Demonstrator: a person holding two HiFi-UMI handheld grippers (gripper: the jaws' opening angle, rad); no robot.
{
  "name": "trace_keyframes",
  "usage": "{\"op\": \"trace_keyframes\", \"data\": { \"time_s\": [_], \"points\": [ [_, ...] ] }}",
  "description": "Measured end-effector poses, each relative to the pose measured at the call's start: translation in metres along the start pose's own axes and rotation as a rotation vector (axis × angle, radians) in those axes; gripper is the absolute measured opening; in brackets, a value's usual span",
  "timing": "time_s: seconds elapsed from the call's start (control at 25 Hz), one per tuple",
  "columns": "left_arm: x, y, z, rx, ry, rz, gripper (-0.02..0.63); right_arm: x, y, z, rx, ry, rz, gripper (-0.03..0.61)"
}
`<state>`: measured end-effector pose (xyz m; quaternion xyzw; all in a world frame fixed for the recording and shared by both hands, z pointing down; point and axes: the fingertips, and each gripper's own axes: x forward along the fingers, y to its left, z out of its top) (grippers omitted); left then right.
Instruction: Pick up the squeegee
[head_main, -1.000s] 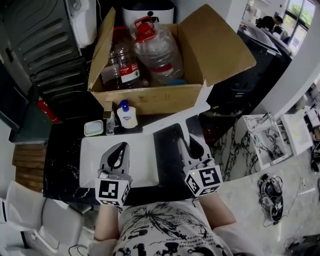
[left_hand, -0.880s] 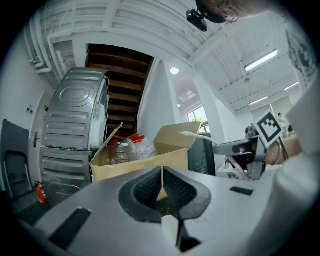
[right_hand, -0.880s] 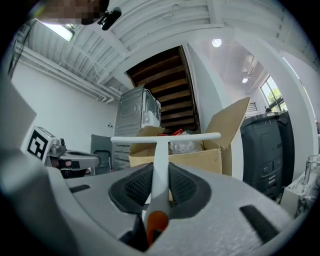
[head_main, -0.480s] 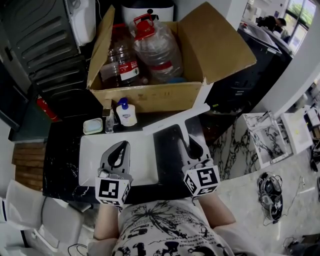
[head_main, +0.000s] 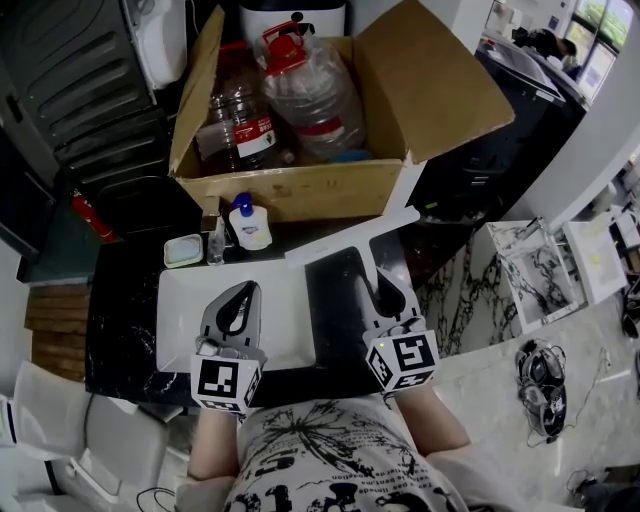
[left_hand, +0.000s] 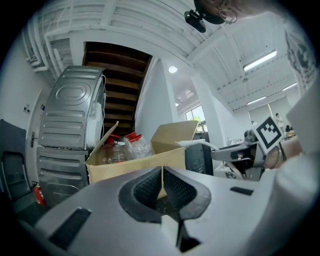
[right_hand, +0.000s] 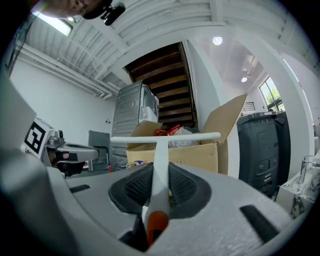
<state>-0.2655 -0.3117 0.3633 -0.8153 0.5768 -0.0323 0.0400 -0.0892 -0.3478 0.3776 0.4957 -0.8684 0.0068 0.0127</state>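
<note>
The white squeegee (right_hand: 159, 165) has a long handle with an orange end and a T-shaped blade (head_main: 352, 232) at the front. My right gripper (right_hand: 160, 176) is shut on the handle and holds it level, with the blade pointing at the cardboard box. In the head view the right gripper (head_main: 381, 287) hovers over the dark counter to the right of the sink. My left gripper (head_main: 241, 292) hangs over the white sink (head_main: 178, 300). Its pads (left_hand: 150, 186) are pressed together with nothing between them.
An open cardboard box (head_main: 300, 190) with large water bottles (head_main: 310, 95) stands behind the sink. A soap bottle (head_main: 246, 222) and a soap dish (head_main: 183, 249) sit at the sink's back edge. A grey washing machine (left_hand: 70, 135) stands at the left, a marble counter (head_main: 520, 290) at the right.
</note>
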Motion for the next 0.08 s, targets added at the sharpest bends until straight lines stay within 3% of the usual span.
{"op": "trace_keyframes", "data": {
  "time_s": [0.08],
  "points": [
    [0.0016,-0.0012,-0.0019,-0.001,0.0,-0.002,0.012,0.0009,-0.0018,-0.0013,0.003,0.002,-0.003,0.069]
  ]
}}
